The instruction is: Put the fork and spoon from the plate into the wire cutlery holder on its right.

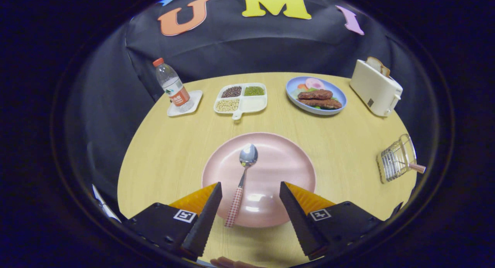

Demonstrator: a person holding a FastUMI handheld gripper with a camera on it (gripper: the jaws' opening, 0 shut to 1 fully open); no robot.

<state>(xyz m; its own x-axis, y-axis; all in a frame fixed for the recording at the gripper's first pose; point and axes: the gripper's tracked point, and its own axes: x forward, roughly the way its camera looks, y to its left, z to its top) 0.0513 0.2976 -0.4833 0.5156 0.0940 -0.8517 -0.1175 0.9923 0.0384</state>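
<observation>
Tool (250, 200) wide open, empty, straddling the spoon (242, 181) handle on the plate (286, 159) to line up a pinch; fork apparently already in wire holder (395, 159).

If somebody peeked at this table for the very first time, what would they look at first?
Probably the big pink plate in the middle of the table, with a shiny spoon lying on it between the open fingers of the gripper. Next, the white toaster with bread sticking out at the far right, and the wire cutlery holder nearer, right of the plate.
</observation>
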